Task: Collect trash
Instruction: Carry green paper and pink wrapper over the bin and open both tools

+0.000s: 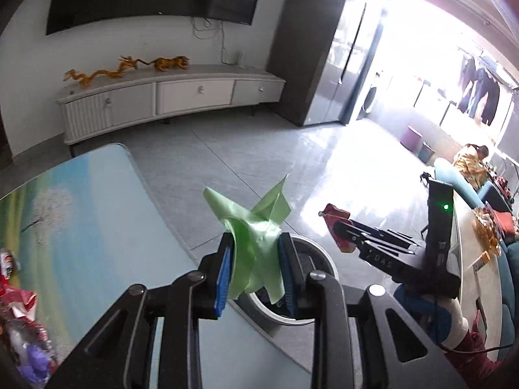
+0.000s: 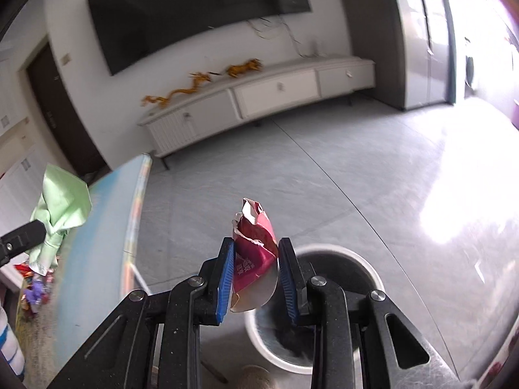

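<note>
Grey floor (image 2: 324, 188) lies open toward the far TV cabinet (image 1: 168, 97); the blue tabletop (image 1: 97, 214) fills the near left, its curved edge just beside the white trash bin (image 2: 327, 311); the left tool (image 1: 256, 269) is clamped on a crumpled green wrapper (image 1: 256, 227), long axis upright, over the bin rim; the right tool (image 2: 256, 278) pinches a red snack packet (image 2: 254, 246), torn end up, seemingly above the bin; more wrappers (image 1: 19, 298) litter the tabletop's near left.
</note>
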